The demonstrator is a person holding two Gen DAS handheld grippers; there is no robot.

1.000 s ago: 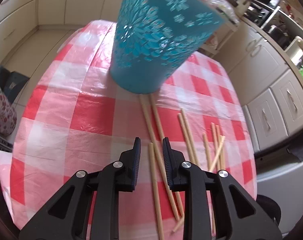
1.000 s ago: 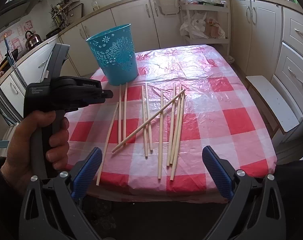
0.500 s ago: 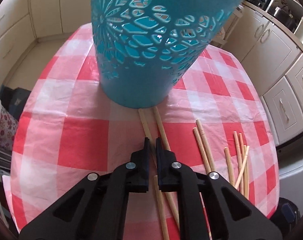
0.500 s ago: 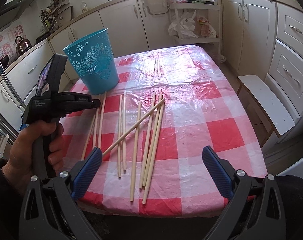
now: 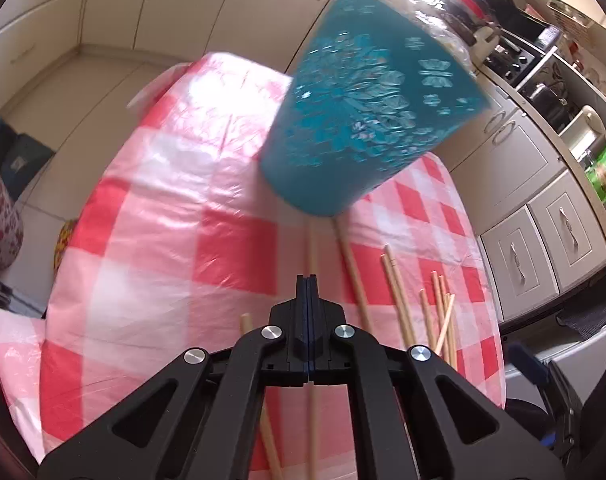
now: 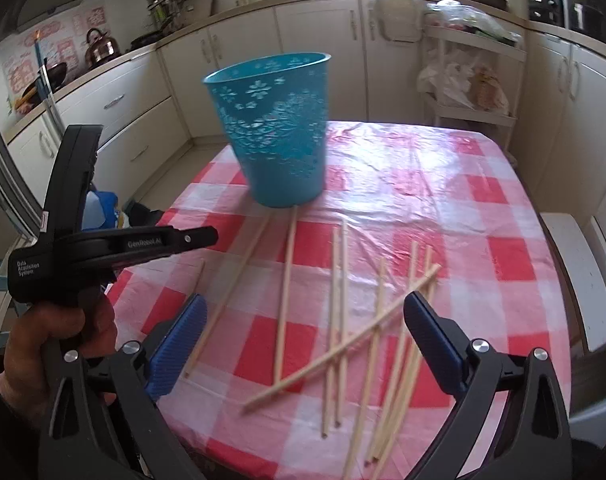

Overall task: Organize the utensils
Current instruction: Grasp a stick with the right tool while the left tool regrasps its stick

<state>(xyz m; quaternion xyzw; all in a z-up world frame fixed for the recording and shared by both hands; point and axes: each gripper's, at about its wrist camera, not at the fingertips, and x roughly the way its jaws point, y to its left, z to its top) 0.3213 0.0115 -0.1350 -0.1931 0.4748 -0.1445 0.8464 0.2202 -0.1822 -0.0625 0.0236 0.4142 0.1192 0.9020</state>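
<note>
A teal perforated bin (image 6: 279, 136) stands upright at the far side of the red-and-white checked table (image 6: 483, 208); the left wrist view shows the bin (image 5: 367, 120) blurred. Several wooden chopsticks (image 6: 335, 320) lie loose on the cloth in front of it, some crossing. My left gripper (image 5: 307, 280) is shut, with nothing seen between its pads; one chopstick (image 5: 311, 240) lies on the cloth in line beneath it. In the right wrist view the left gripper (image 6: 213, 236) hovers above the table's left side. My right gripper (image 6: 303, 300) is open above the chopsticks, holding nothing.
A person's hand (image 6: 55, 332) holds the left gripper's handle. A white bench (image 6: 575, 280) stands right of the table. A trolley with bags (image 6: 463, 80) and cream cabinets (image 6: 263, 40) stand behind. Bags (image 6: 103, 208) lie on the floor at left.
My left gripper's jaws have closed fully and it has drawn back from the bin. My right gripper has moved in over the chopsticks, and the bin now sits nearer its view's centre.
</note>
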